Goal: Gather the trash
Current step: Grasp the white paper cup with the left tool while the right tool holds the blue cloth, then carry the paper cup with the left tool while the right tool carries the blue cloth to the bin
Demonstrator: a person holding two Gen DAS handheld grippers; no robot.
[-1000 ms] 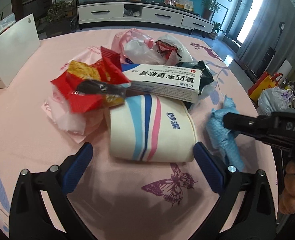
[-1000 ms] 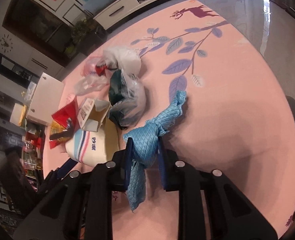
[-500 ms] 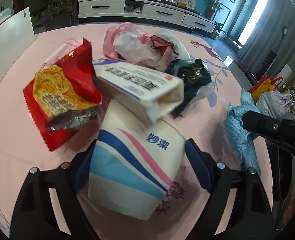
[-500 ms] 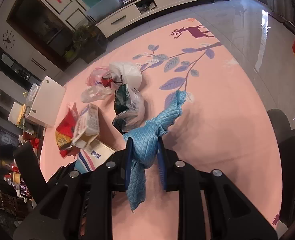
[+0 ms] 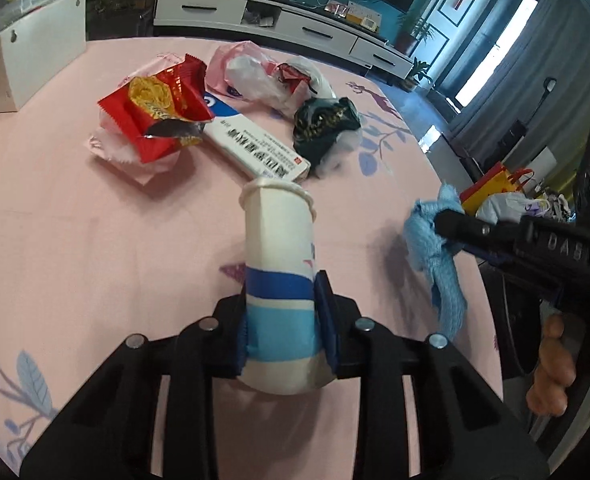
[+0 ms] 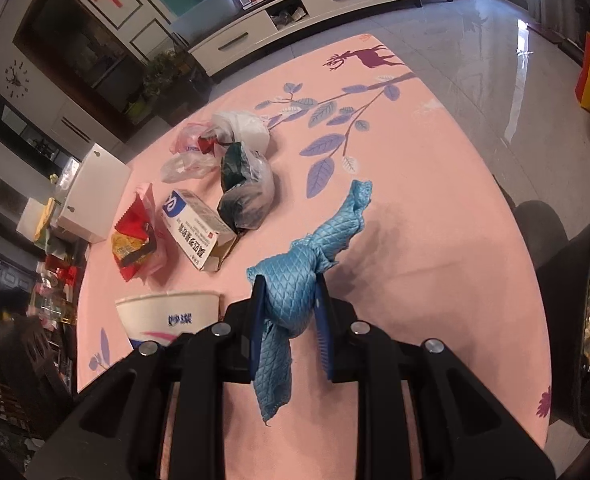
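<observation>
Between the left gripper fingers, a paper cup is pinched flat above the desk. Ahead of them lie a box and wrapper. Right gripper fingers clamp a blue cloth.

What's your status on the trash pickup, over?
Left gripper shut on white paper cup with blue and pink stripes, squeezed flat. Right gripper shut on blue quilted cloth. Red snack wrapper, white medicine box, plastic bags remain on table.
</observation>
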